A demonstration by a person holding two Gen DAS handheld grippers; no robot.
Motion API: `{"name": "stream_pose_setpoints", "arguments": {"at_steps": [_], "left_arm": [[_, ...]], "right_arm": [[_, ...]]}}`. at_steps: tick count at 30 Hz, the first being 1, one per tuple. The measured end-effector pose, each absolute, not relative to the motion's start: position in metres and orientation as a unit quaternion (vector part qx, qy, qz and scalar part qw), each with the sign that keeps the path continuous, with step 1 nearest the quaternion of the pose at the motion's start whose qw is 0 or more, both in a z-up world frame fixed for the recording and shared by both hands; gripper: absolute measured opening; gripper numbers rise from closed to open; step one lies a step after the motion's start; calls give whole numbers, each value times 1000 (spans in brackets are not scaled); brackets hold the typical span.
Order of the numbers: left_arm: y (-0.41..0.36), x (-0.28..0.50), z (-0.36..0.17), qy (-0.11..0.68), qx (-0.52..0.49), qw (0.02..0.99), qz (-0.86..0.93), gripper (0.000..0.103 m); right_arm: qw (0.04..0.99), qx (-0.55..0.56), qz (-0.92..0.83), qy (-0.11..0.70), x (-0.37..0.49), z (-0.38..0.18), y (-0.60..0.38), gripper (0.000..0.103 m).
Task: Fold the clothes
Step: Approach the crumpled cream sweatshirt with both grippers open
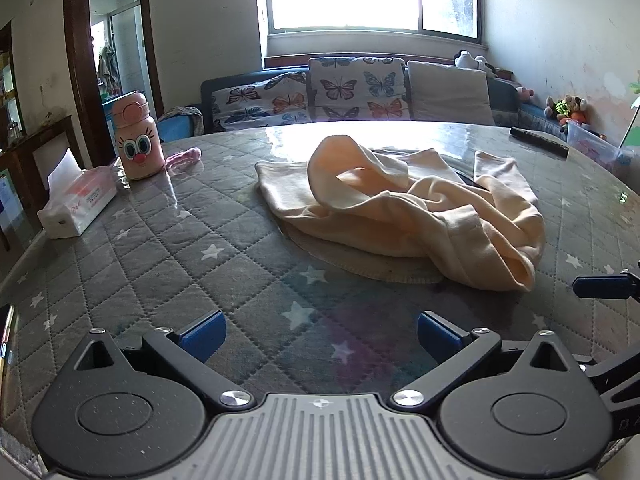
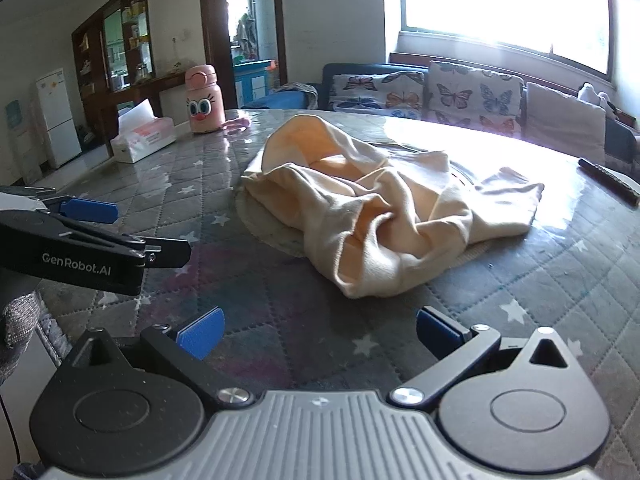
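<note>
Both grippers stood spread wide with nothing between their blue pads: the left gripper (image 1: pixel 321 334) hung low over the quilted table (image 1: pixel 160 264), just short of the garment, and the right gripper (image 2: pixel 319 330) hovered beside it, equally short of the cloth. Neither touched anything.

A cream garment (image 1: pixel 404 208) lay crumpled near the middle of the table, on a pale round mat that showed from under its near edge. It looked like soft, light knit, limp enough to sag wherever it was lifted and unlikely to slip on the quilted cover. Nothing about it seemed fragile. One end gaped into a rounded opening (image 1: pixel 340 168) that stood up and faced the cameras; I could not tell whether that was a hem, a neck or a hood. Its flatter part spread away toward the window side and to the right, ending in a squarish flap (image 2: pixel 512 188).

As I judged it, the long axis ran roughly from the gaping end at the left to the bunched roll (image 2: pixel 372 280) and flap at the right, slanting across the table rather than square to the grippers. Good holds would be two edges well apart: the rim of the opening for the left gripper, the near bunched fold or the far flap for the right, so the cloth could be pulled flat before any fold.
</note>
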State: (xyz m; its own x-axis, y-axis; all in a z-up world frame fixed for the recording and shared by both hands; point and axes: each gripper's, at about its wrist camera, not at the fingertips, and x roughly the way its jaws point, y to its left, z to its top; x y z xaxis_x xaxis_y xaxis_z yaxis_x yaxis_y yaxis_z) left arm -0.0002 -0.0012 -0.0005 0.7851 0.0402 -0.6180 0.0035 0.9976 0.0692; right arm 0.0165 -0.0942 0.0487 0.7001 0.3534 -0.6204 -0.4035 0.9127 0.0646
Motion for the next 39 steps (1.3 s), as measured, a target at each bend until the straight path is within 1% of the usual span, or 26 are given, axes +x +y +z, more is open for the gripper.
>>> {"name": "stream_pose_setpoints", "arguments": {"at_steps": [39], "left_arm": [[-24, 7, -12, 352, 48, 935, -20, 103]], "right_arm": [[916, -14, 187, 355, 12, 39, -108, 103]]}}
